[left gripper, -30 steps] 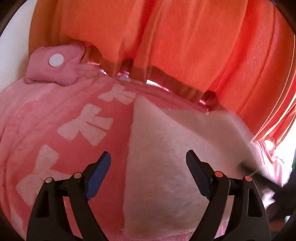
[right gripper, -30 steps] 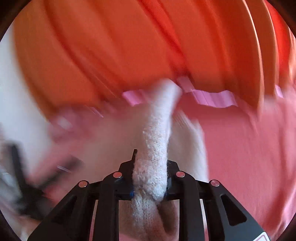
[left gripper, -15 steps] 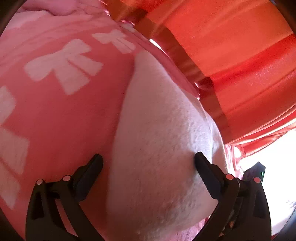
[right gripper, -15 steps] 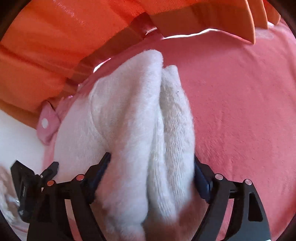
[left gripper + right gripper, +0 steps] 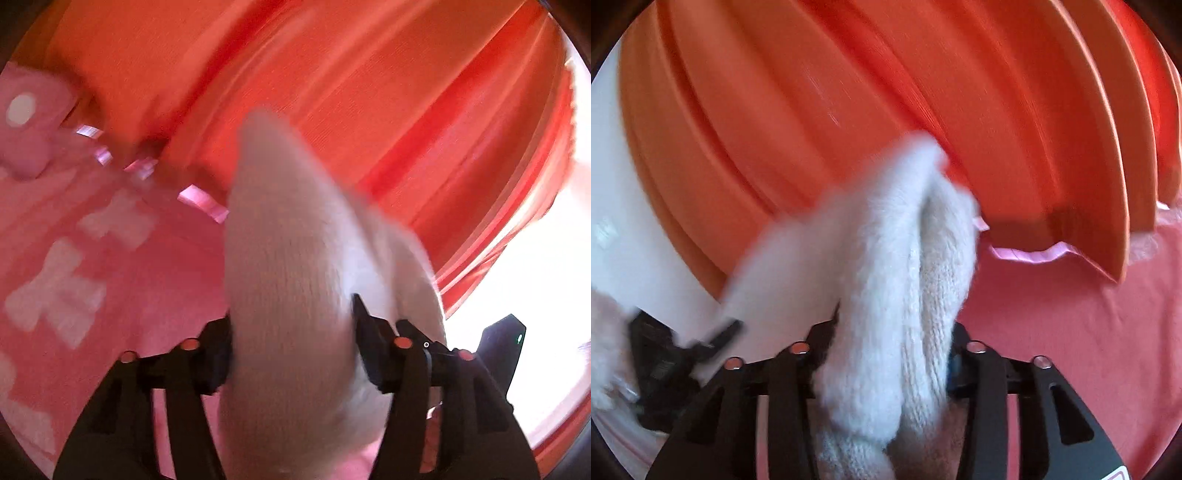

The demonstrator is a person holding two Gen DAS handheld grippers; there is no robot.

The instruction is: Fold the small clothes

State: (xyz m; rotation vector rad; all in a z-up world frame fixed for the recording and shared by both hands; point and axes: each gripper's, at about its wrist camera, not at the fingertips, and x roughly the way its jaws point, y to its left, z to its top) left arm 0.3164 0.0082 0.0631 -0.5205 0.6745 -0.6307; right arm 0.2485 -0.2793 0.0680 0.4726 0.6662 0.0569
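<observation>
A white fuzzy knit garment (image 5: pixel 291 288) is bunched up between the jaws of my left gripper (image 5: pixel 291 332), which is shut on it and holds it raised above the pink bed cover. In the right wrist view the same white garment (image 5: pixel 897 302) is folded double and pinched in my right gripper (image 5: pixel 892 350), also shut on it. The left gripper shows blurred at the left in the right wrist view (image 5: pixel 676 354). The right gripper's body shows at the right in the left wrist view (image 5: pixel 506 343).
A pink blanket with white bow prints (image 5: pixel 74 280) covers the bed. A small pink cloth with a white dot (image 5: pixel 26 122) lies at the far left. Orange curtains (image 5: pixel 886 92) hang close behind. Bright window light shows at the right (image 5: pixel 535 277).
Both grippers closed on the white garment and lifted it off the blanket. The left gripper was open over the cloth before. The views now tilt up toward the curtains.
</observation>
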